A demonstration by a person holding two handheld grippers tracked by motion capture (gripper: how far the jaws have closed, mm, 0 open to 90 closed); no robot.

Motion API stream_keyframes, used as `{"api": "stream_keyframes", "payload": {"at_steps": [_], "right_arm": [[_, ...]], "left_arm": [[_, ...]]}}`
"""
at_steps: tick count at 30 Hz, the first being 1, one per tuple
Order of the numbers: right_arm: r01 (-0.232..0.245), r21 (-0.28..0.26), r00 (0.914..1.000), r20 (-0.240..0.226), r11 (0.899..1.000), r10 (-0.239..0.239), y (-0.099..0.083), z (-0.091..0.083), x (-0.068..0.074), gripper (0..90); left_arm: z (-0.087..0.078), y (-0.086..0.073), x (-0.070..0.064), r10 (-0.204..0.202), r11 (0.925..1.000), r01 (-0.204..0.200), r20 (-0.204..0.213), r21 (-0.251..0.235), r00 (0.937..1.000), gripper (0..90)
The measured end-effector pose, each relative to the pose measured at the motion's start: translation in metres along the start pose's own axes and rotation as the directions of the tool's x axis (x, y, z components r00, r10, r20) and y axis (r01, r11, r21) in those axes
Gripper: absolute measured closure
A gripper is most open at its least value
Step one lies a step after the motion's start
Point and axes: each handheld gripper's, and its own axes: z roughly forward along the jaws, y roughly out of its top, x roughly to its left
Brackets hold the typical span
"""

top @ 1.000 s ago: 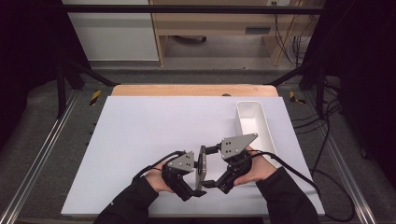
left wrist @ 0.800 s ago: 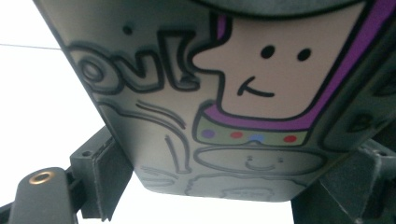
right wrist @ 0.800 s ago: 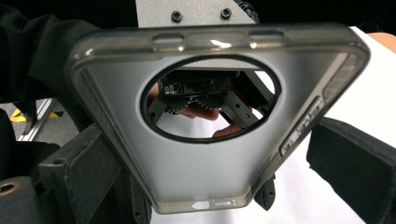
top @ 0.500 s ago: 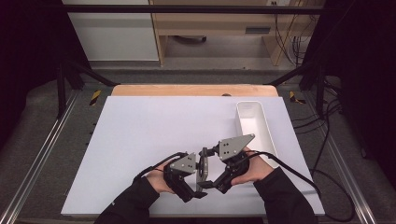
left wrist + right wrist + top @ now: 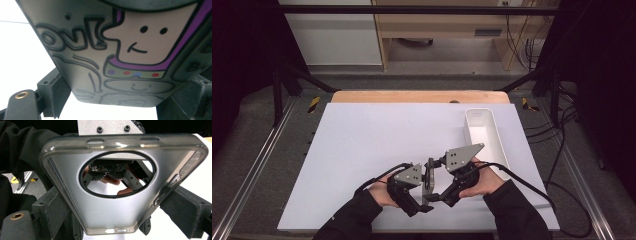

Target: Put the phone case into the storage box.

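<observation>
both grippers, left gripper [image 5: 424, 199] and right gripper [image 5: 438, 192], clamp one phone case [image 5: 429, 179].

- Left gripper [image 5: 424, 197]: black frame, grey three-cornered plate on top, brass insert showing by its jaw.
- Right gripper [image 5: 436, 192]: same black build, grey plate with two dark screws, thick black cable trailing.
- Both sleeves [image 5: 354, 220] black.

phone case [image 5: 120, 57] is smoky grey with a cartoon print, purple trim, little coloured dots; tray [image 5: 484, 137] plain white
</observation>
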Motion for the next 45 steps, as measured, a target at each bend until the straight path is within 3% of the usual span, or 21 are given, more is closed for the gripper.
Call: {"api": "stream_keyframes", "payload": {"at_steps": [10,20,23,29,39,42,45], "right_arm": [[-0.001,0.009,1.0,0.001,1.0,0.001,0.0,0.0,0.001,12.0],[-0.005,0.0,0.9998,0.017,1.0,0.005,0.001,-0.004,0.0,11.9],[-0.008,-0.006,0.9994,0.034,1.0,0.008,0.003,-0.007,-0.001,11.8],[-0.016,-0.02,0.9953,0.095,1.0,0.018,0.005,-0.015,-0.002,11.7],[-0.06,-0.045,0.9767,0.203,0.997,0.068,0.005,-0.026,-0.006,11.7],[-0.068,-0.05,0.9699,0.231,0.996,0.078,0.005,-0.03,-0.006,11.6],[-0.079,-0.064,0.9609,0.261,0.995,0.093,0.005,-0.035,-0.007,11.6]], "left_arm": [[-0.001,0.0,-0.001,-0.003,1.0,0.003,-0.003,-0.005,1.0,9.4],[-0.01,-0.002,0.0,-0.028,0.9995,0.027,-0.04,-0.016,0.9988,2.3],[-0.013,-0.005,0.0,-0.033,0.9994,0.032,-0.057,-0.009,0.9978,1.1],[-0.025,-0.013,0.001,-0.066,0.9972,0.062,-0.102,-0.043,0.9926,0.3],[-0.047,-0.031,0.003,-0.14,0.9878,0.124,-0.189,-0.094,0.9719,0.0],[-0.053,-0.037,0.004,-0.163,0.9839,0.142,-0.218,-0.108,0.9623,0.0],[-0.058,-0.043,0.004,-0.192,0.9781,0.164,-0.252,-0.128,0.9485,0.0]]}}
